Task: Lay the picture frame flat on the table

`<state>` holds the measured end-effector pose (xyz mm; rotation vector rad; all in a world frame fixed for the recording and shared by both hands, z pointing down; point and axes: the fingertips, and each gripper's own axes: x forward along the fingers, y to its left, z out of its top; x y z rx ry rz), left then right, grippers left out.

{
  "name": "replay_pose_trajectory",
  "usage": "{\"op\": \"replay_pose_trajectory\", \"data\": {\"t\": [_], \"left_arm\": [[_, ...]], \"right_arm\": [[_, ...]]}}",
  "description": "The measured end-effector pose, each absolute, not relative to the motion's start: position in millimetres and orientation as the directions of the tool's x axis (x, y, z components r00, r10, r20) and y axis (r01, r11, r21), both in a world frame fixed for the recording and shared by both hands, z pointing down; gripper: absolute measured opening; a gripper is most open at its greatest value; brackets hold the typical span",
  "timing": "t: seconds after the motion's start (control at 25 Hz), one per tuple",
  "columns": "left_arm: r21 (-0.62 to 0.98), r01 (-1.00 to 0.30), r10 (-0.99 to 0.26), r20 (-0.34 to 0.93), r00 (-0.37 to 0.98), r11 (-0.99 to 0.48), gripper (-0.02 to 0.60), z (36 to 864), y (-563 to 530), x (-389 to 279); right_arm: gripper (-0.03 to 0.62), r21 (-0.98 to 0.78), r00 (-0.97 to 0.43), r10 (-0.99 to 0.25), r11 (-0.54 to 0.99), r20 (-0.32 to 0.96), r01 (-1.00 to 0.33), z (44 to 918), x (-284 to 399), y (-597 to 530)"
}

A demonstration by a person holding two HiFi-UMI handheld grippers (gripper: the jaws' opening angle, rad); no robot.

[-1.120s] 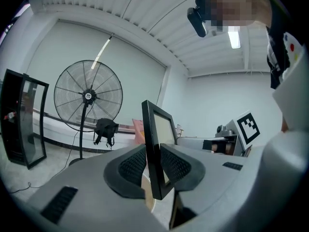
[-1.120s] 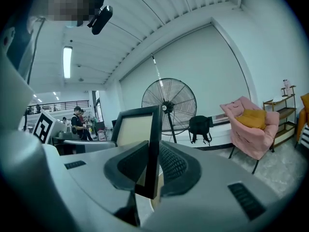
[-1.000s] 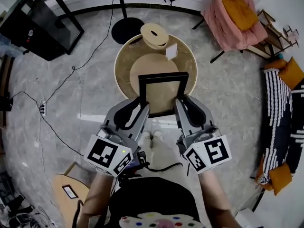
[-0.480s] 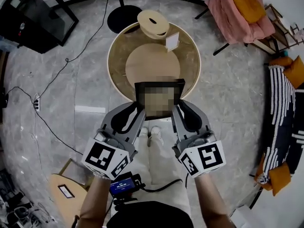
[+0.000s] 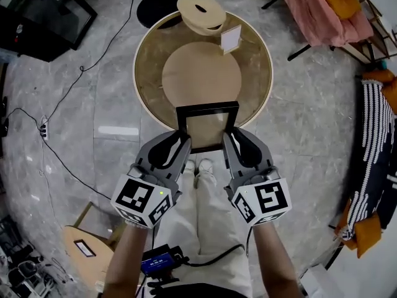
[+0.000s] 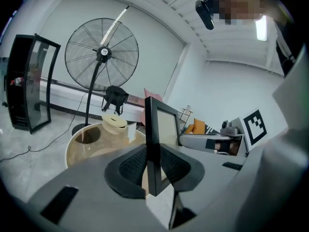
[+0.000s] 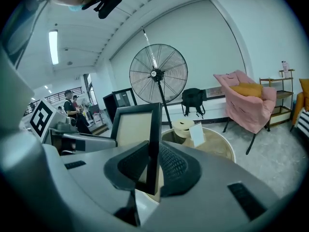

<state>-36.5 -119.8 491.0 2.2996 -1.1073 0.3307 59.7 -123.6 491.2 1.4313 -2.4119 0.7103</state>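
Note:
A black picture frame is held between both grippers over the near rim of the round glass-topped table. It tilts, its top edge away from me. My left gripper is shut on the frame's left edge. My right gripper is shut on its right edge. In the left gripper view the frame stands edge-on between the dark pads. The right gripper view shows the frame clamped the same way, with the table beyond it.
A round wooden piece with a slot and a small white card sit at the table's far side. A fan base, a black cabinet, a pink chair, floor cables and a low stool surround it.
Both grippers have come down together with the frame. The table looks larger and nearer. The frame now hangs over the table's near rim.

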Motion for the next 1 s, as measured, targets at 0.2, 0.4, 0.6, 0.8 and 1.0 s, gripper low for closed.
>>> {"op": "replay_pose_trajectory", "data": {"t": [0.2, 0.4, 0.6, 0.8, 1.0], "left_arm": [[0.399, -0.783, -0.615, 0.486, 0.622, -0.477, 0.097, 540.5, -131.2, -35.6], [0.429, -0.776, -0.577, 0.519, 0.631, -0.463, 0.097, 590.5, -142.6, -31.8], [0.443, -0.782, -0.553, 0.553, 0.623, -0.439, 0.097, 634.4, -152.3, -32.1], [0.434, -0.789, -0.523, 0.592, 0.613, -0.435, 0.097, 677.6, -162.0, -29.5], [0.433, -0.797, -0.492, 0.629, 0.602, -0.421, 0.097, 715.7, -169.7, -27.7]], "right_arm": [[0.083, -0.295, -0.478, -0.732, 0.377, 0.486, -0.878, 537.9, 60.8, -134.1], [0.083, -0.297, -0.459, -0.709, 0.351, 0.535, -0.888, 586.3, 64.9, -144.8], [0.083, -0.334, -0.453, -0.686, 0.310, 0.570, -0.890, 632.5, 65.0, -155.0], [0.083, -0.326, -0.440, -0.668, 0.297, 0.600, -0.897, 674.9, 67.1, -163.5], [0.083, -0.315, -0.424, -0.648, 0.284, 0.633, -0.905, 712.8, 68.2, -171.2]]}}
